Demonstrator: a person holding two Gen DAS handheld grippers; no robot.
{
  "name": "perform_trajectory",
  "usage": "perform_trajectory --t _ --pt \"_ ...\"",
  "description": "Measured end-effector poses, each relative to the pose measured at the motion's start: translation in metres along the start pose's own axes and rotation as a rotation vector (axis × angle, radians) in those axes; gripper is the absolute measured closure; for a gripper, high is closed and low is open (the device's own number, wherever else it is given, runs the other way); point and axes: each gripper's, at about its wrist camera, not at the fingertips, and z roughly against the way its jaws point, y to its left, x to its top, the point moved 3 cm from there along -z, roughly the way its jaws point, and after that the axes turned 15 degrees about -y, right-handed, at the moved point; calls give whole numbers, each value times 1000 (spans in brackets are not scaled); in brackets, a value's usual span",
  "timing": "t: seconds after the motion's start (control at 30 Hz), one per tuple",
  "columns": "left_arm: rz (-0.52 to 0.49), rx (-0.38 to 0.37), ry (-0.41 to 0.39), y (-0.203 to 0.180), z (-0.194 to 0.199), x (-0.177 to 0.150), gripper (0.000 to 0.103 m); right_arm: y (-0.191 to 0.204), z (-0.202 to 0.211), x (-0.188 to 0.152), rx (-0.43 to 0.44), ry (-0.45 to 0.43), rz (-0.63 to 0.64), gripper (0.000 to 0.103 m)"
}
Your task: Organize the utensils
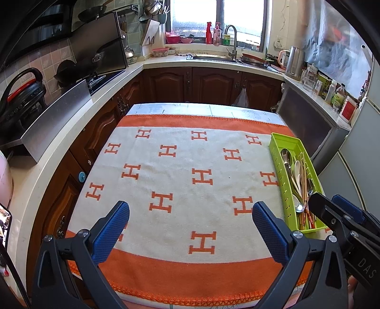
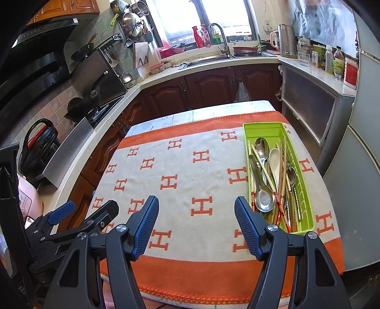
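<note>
— Where are the utensils?
— In the green tray (image 2: 268,129) at the right edge of the towel (image 2: 185,185) on the tabletop: spoons (image 2: 265,199) and chopsticks (image 2: 282,166) piled together.
— And the fingers?
— Left gripper (image 1: 191,224) and right gripper (image 2: 196,217) both hang spread above the towel, grasping nothing.

Daylight pours through a window (image 2: 201,21) above the sink (image 2: 209,58). Dark wooden cabinets (image 2: 209,88) run beneath pale worktops (image 1: 78,123), tiled walls (image 1: 47,59) stand behind the stove (image 2: 99,111), and a grey refrigerator (image 2: 356,166) stands at right.
</note>
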Motion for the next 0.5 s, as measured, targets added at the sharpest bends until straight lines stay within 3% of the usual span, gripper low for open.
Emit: perform_trajectory --t 0.5 --pt "6 5 11 2 -4 -10 1 1 -9 -5 1 13 -1 35"
